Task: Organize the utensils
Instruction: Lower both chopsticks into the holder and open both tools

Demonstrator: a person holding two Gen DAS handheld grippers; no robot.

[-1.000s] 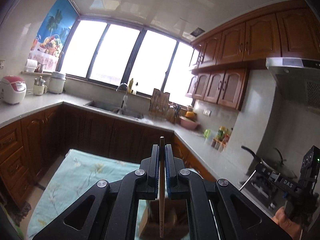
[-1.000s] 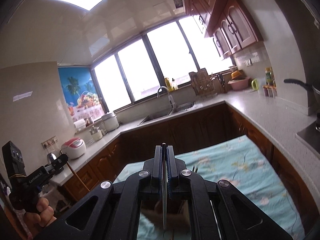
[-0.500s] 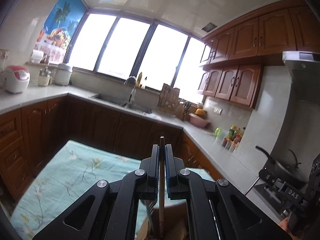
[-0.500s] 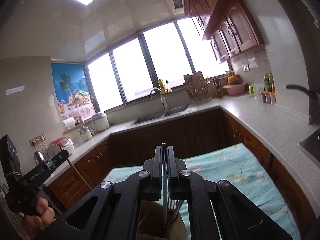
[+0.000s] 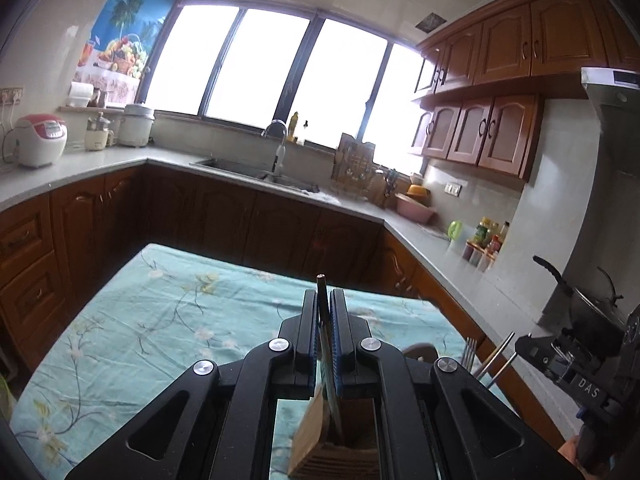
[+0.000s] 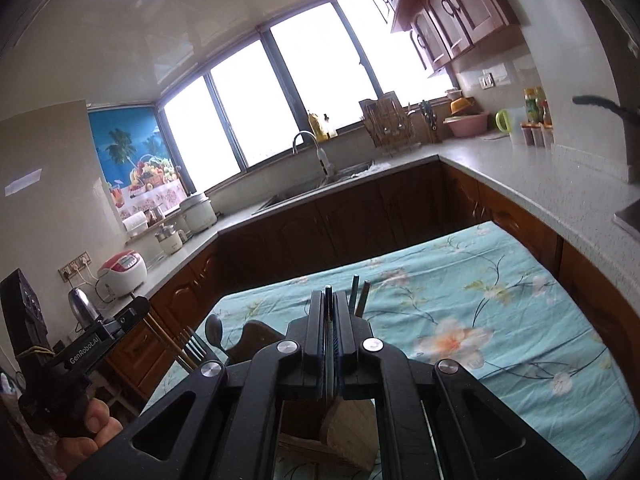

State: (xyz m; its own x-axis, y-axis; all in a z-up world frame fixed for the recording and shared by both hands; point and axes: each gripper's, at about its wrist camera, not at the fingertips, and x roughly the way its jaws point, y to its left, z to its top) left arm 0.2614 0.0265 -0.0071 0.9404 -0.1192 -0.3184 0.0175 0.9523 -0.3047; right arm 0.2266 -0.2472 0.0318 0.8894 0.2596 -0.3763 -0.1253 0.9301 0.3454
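My left gripper (image 5: 323, 301) is shut on a thin dark stick-like utensil (image 5: 321, 280) that stands upright, its lower end inside a wooden utensil holder (image 5: 320, 436) right below the jaws. A fork (image 5: 469, 352) and metal rods (image 5: 498, 354) stick up to its right. My right gripper (image 6: 329, 300) is shut on another thin utensil (image 6: 328, 292) over the holder (image 6: 348, 428). Two dark rod tips (image 6: 359, 298) rise just beyond it. A fork (image 6: 197, 343), a spoon (image 6: 213, 329) and wooden chopsticks (image 6: 166, 336) stand to the left.
The holder sits on a table with a teal floral cloth (image 5: 160, 320), also (image 6: 500, 292). Brown cabinets and a grey counter with a sink (image 5: 256, 170) run around it. A rice cooker (image 5: 40, 140) is far left, a black pan (image 5: 592, 312) on the right.
Both grippers have come down toward the table. The wooden holder now lies directly under each pair of jaws, and more of the cloth shows. Both stay shut on their utensils.
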